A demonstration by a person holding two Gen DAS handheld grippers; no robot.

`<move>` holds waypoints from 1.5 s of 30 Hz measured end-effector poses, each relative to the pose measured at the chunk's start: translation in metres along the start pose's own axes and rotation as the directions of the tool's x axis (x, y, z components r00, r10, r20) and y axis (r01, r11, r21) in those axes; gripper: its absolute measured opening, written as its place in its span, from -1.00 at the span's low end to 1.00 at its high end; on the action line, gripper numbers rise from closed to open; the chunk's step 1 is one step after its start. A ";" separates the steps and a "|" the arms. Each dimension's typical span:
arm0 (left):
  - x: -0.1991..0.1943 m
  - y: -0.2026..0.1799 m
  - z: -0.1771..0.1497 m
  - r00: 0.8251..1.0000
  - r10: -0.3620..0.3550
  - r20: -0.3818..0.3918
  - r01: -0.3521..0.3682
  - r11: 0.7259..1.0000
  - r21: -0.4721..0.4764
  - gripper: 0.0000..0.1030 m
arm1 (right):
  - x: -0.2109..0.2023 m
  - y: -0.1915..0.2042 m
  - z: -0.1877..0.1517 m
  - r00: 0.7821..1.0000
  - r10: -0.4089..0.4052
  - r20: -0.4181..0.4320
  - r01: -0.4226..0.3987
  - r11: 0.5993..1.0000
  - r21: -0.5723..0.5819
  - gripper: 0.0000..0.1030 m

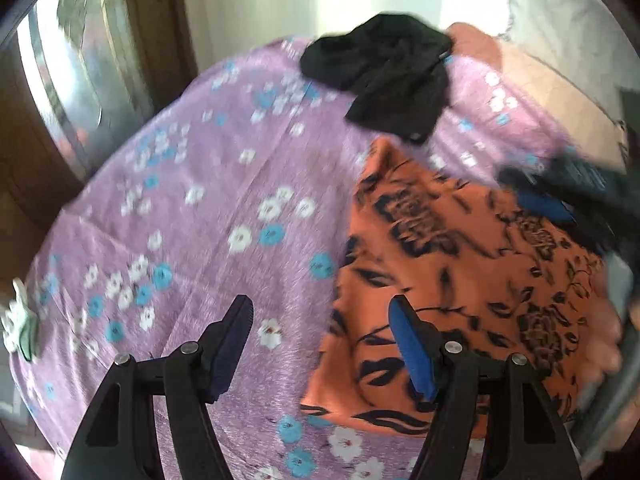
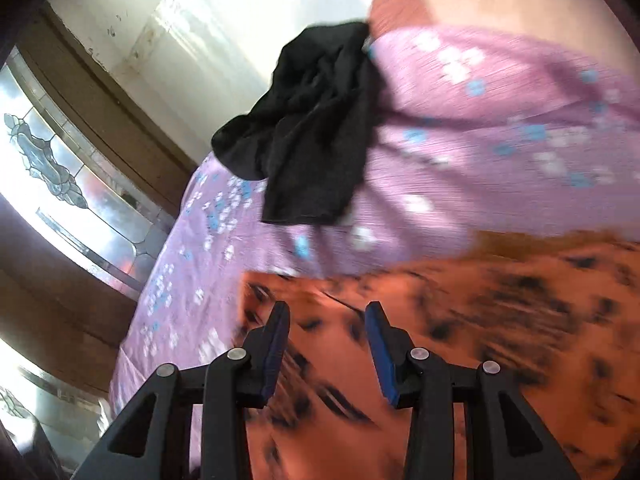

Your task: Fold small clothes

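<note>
An orange cloth with a black flower print (image 1: 460, 280) lies flat on a purple flowered sheet (image 1: 208, 200). It also shows blurred in the right wrist view (image 2: 460, 340). A crumpled black garment (image 1: 392, 72) lies farther back on the sheet, also in the right wrist view (image 2: 312, 132). My left gripper (image 1: 320, 312) is open and empty above the orange cloth's left edge. My right gripper (image 2: 328, 312) is open and empty just over the orange cloth. In the left wrist view the right gripper (image 1: 560, 192) shows blurred at the cloth's far right side.
The purple sheet (image 2: 480, 120) covers a bed or table. A wooden frame with leaded glass (image 2: 60, 176) stands to the left. A pale wall (image 1: 280, 0) is behind. A peach surface (image 2: 500, 4) lies beyond the sheet's far edge.
</note>
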State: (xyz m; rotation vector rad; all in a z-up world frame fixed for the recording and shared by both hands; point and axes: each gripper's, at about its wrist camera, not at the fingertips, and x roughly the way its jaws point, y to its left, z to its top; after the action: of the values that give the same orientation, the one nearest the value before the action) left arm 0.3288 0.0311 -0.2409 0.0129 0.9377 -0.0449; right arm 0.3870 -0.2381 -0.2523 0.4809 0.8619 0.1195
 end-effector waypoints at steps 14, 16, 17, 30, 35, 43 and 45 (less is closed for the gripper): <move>-0.054 -0.058 -0.015 0.978 -0.082 0.191 0.061 0.991 0.115 0.38 | -0.135 -0.121 -0.096 0.966 -0.257 0.012 0.251 0.954 0.161 -0.15; -0.055 -0.064 -0.016 0.976 -0.088 0.198 0.064 0.990 0.127 0.38 | -0.129 -0.128 -0.104 0.967 -0.257 0.000 0.252 0.951 0.177 -0.15; -0.054 -0.067 -0.017 0.976 -0.090 0.199 0.065 0.989 0.131 0.38 | -0.124 -0.132 -0.108 0.967 -0.256 -0.010 0.254 0.950 0.181 -0.15; -0.035 -0.087 -0.016 0.983 -0.071 0.170 0.041 0.984 0.172 0.38 | -0.100 -0.155 -0.098 0.978 -0.161 -0.129 0.189 0.949 0.254 0.15; -0.026 -0.094 -0.020 0.988 -0.071 0.139 0.043 0.980 0.195 0.41 | -0.124 -0.174 -0.086 0.980 -0.193 -0.049 0.198 0.927 0.318 0.09; 0.028 -0.096 -0.036 0.992 -0.076 -0.100 0.093 0.981 0.173 0.67 | -0.116 -0.212 -0.088 0.968 -0.219 -0.122 0.250 0.888 0.386 0.01; 0.024 -0.104 -0.038 0.995 -0.041 -0.087 0.060 0.973 0.222 0.67 | -0.118 -0.215 -0.088 0.973 -0.201 -0.115 0.231 0.886 0.401 0.00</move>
State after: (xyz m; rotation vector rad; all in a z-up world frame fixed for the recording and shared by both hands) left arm 0.3077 -0.0724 -0.2814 0.2017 1.0115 -0.1988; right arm 0.2244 -0.4322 -0.3156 0.7755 1.0094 -0.2602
